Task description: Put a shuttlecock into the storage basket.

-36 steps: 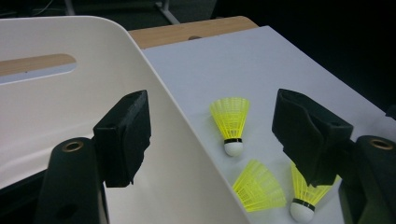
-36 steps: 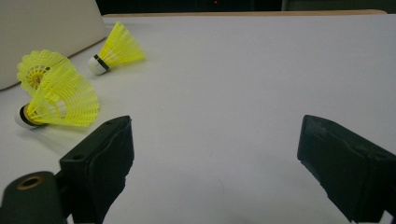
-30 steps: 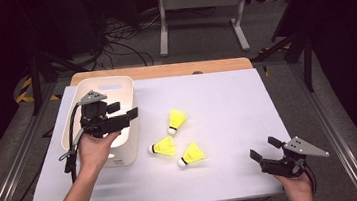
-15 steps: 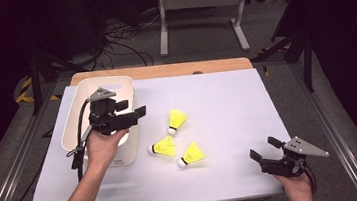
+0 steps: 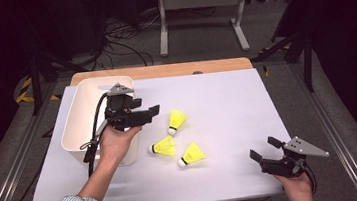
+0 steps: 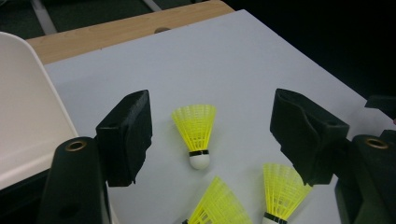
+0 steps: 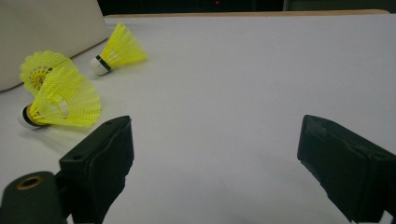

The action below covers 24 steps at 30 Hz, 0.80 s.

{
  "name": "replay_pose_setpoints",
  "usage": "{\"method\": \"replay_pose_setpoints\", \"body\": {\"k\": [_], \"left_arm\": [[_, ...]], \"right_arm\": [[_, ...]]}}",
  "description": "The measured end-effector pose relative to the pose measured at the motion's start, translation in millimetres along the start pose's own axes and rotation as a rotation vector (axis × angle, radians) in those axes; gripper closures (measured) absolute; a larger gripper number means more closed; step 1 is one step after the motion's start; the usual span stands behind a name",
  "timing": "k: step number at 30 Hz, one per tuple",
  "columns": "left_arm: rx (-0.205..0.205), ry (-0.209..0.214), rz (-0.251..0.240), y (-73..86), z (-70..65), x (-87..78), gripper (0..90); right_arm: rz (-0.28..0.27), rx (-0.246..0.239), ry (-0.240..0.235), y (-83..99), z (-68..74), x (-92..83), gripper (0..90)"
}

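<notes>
White sheet (image 5: pixel 247 103) on wooden table (image 5: pixel 163 71)

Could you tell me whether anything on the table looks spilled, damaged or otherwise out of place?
Nothing looks damaged or spilled. Three yellow shuttlecocks lie on their sides on the white sheet, close together beside the white bin. Both the left gripper and right gripper are open and hold nothing.
</notes>
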<state>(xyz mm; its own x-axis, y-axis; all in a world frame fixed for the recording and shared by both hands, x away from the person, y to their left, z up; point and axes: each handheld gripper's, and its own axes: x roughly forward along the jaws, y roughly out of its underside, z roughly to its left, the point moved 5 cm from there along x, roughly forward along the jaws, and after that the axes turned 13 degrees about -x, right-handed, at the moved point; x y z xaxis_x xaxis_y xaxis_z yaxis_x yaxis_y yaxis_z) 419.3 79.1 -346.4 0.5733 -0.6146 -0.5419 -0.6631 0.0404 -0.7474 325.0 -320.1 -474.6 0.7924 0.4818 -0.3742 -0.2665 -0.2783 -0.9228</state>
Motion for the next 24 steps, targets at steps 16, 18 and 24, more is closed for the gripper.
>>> {"method": "replay_pose_setpoints", "body": {"k": [16, 18, 24], "left_arm": [[0.034, -0.011, 0.073, -1.8, -16.1, 23.7, 30.8], [0.031, -0.014, 0.082, -2.1, -17.4, 25.7, 30.9], [0.038, -0.017, 0.112, -2.8, -23.2, 33.8, 30.9]], "right_arm": [[-0.002, 0.005, 0.0, 0.0, -0.4, 0.0, 11.6], [-0.003, 0.006, -0.001, -0.1, -0.4, 0.0, 11.6], [-0.005, 0.007, -0.001, -0.3, -0.2, -0.2, 11.6]]}}
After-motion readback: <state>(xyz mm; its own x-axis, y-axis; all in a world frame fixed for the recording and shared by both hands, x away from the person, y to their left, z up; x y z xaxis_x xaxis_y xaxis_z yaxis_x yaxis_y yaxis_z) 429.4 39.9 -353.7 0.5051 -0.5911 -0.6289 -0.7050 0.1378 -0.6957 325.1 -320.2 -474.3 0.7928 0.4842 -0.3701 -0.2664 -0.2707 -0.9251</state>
